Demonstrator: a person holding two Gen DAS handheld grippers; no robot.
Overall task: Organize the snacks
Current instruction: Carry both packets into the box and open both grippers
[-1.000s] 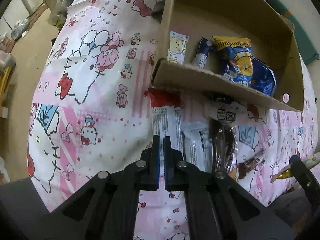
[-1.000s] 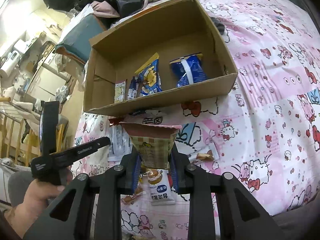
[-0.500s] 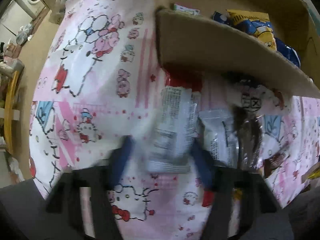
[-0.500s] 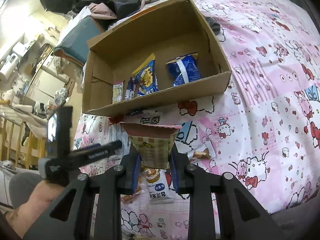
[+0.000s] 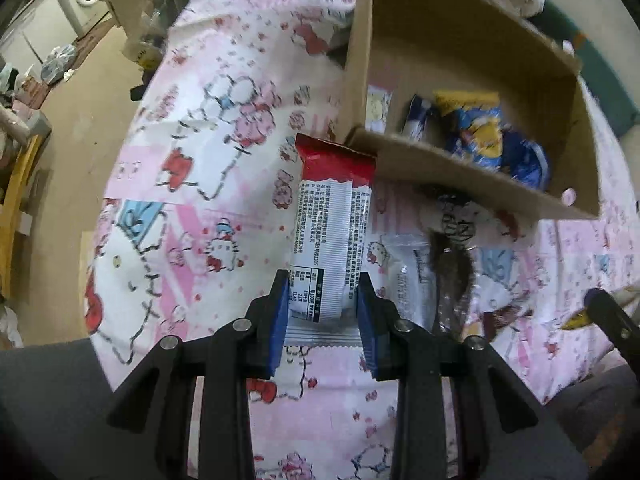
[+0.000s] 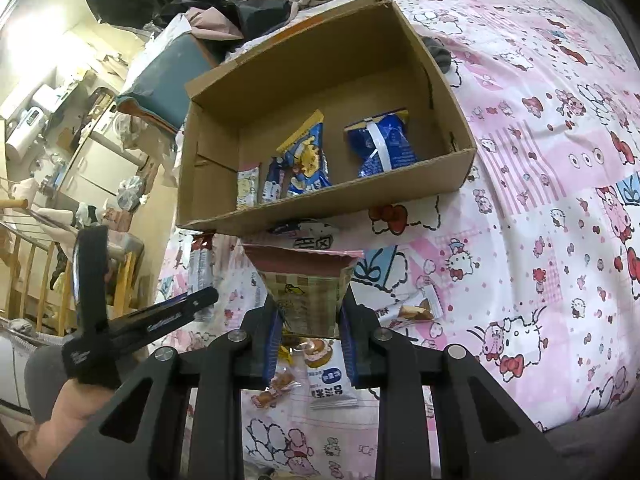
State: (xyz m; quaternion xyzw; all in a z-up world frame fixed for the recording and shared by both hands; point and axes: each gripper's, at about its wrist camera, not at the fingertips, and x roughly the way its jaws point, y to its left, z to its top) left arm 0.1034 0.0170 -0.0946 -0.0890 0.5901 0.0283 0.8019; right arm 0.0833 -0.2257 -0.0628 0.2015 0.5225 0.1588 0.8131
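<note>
Left claw (image 5: 323,292): clenched on the lower end of the red-topped white snack packet (image 5: 334,216); I see its jaws have just been closing in, and the blue pads now press the wrapper from both sides.
Right claw (image 6: 309,322): clenched on the tan checked pouch (image 6: 306,286), which fans out wide above the pads.
Red-topped packet: I hold it off the bedsheet (image 5: 192,160), long axis pointing at the cardboard box (image 5: 452,168); its red end overlaps the near left corner of that box in my left view.
Tan pouch: lifted just in front of the box's near wall, its pink top edge below the cardboard rim in my right view.
Cardboard box: sits open on the bedsheet. Inside, against the near wall, I count a small pale yellow sachet (image 6: 247,186) at the left, a slim dark blue stick pack (image 6: 272,184) beside it, a blue and yellow bag (image 6: 306,160) next, and a dark blue pouch with a white stripe (image 6: 382,146) apart to the right.
Loose snacks: a clear-wrapped white packet (image 5: 412,280) and a dark brown one (image 5: 454,272) lie on the sheet just in front of the box; nearer me than the box, a white packet with blue print (image 6: 330,380), a clear-wrapped biscuit (image 6: 276,388) and a small cookie bar (image 6: 416,310).
Hand (image 6: 68,412): grips the left tool's handle, low and left of the box in my right view.
</note>
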